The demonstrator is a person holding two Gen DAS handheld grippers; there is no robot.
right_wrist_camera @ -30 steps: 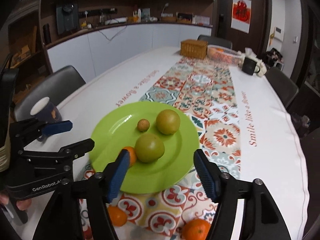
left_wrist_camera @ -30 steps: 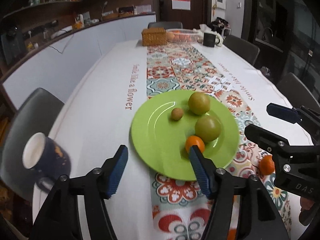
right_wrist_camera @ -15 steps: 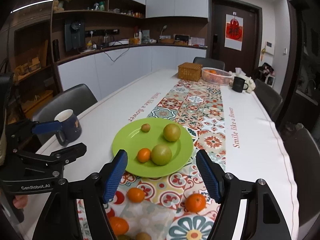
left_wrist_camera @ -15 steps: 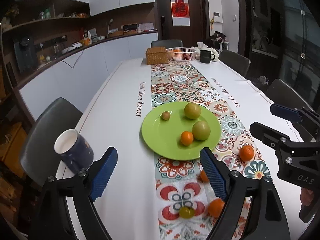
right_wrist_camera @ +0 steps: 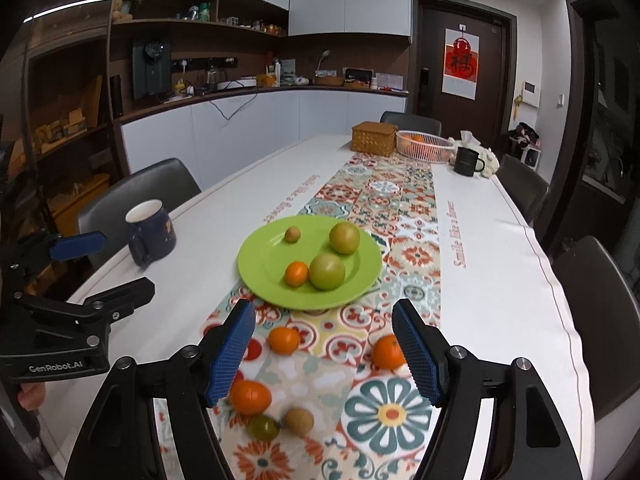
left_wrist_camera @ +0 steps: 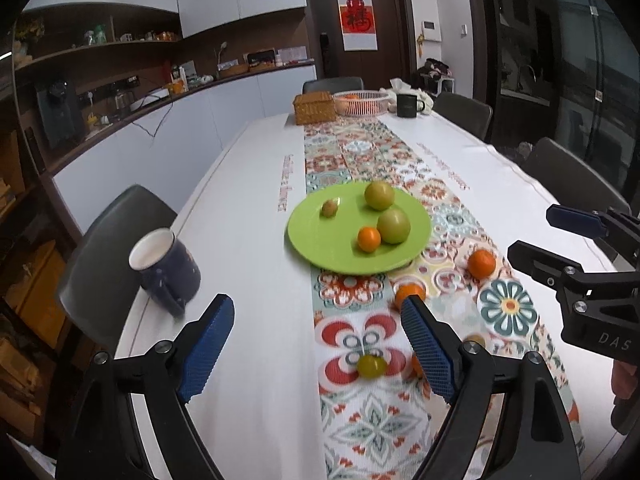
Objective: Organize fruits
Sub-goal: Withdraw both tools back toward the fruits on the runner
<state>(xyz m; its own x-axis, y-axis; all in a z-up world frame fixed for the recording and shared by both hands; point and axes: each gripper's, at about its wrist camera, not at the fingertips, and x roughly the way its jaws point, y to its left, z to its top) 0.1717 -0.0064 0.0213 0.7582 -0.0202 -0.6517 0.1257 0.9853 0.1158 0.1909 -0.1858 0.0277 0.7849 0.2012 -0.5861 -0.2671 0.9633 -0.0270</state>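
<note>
A lime green plate [left_wrist_camera: 320, 236] [right_wrist_camera: 264, 260] lies on the patterned runner. It holds two green round fruits [left_wrist_camera: 393, 226], a small orange [left_wrist_camera: 369, 239] and a small brown fruit [left_wrist_camera: 329, 208]. Loose oranges [right_wrist_camera: 284, 340] [right_wrist_camera: 387, 352] [right_wrist_camera: 249, 397], a small green fruit [right_wrist_camera: 263, 427] and a brown one [right_wrist_camera: 299, 420] lie on the runner nearer me. My left gripper [left_wrist_camera: 317, 306] is open and empty, back from the plate. My right gripper [right_wrist_camera: 324, 308] is also open, above the loose fruit with nothing between its fingers.
A dark blue mug [left_wrist_camera: 164, 272] stands near the table's left edge by a grey chair [left_wrist_camera: 108, 236]. At the far end stand a wicker box [left_wrist_camera: 314, 108], a white basket [left_wrist_camera: 362, 102] and a black mug [left_wrist_camera: 407, 105]. More chairs line the right side.
Both grippers have drawn back and up from the plate, so the loose fruit on the runner has come into view. The left jaws have spread wider.
</note>
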